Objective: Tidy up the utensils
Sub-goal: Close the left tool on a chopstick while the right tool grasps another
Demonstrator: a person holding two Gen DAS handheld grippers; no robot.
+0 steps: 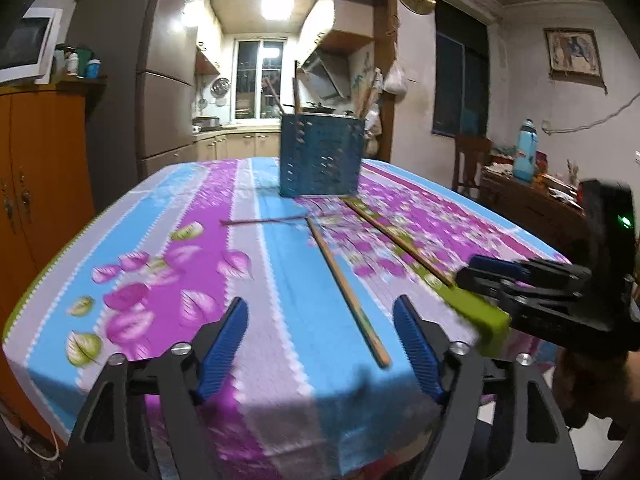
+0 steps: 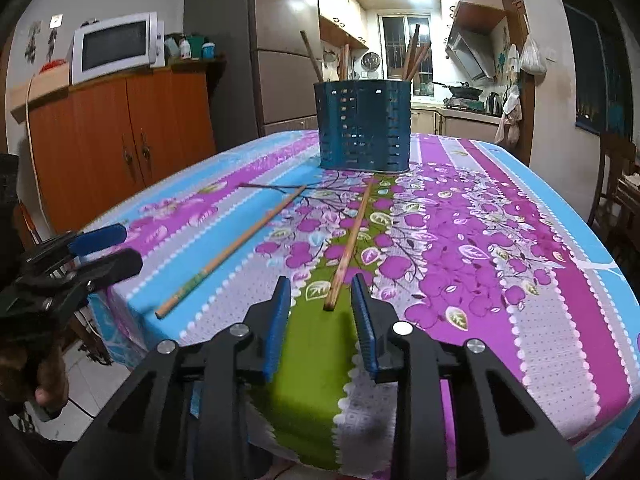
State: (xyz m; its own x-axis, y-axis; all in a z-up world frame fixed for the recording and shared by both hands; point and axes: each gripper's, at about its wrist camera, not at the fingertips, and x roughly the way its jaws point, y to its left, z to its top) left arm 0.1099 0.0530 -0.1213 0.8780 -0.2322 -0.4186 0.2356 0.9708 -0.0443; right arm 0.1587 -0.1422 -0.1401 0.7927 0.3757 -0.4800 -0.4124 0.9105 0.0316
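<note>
A blue perforated utensil holder (image 1: 322, 156) (image 2: 364, 128) stands at the far middle of the table with several chopsticks upright in it. Two wooden chopsticks lie loose on the cloth. The left one (image 1: 348, 296) (image 2: 228, 256) runs toward my left gripper (image 1: 320, 336) (image 2: 120, 248), its near end lying between the wide-open fingers without touching either pad. The right chopstick (image 2: 348, 248) (image 1: 400, 242) points at my right gripper (image 2: 322, 300) (image 1: 476, 270). Its near tip sits in the narrower gap between the blue pads (image 2: 280, 312), clear of both.
The table wears a floral cloth (image 2: 520, 280) in blue, purple and green, and both grippers hang over its near edge. An orange cabinet (image 2: 120, 140) with a microwave (image 2: 116, 46) stands to the left. A wooden chair (image 1: 472, 160) and a cluttered side table stand to the right.
</note>
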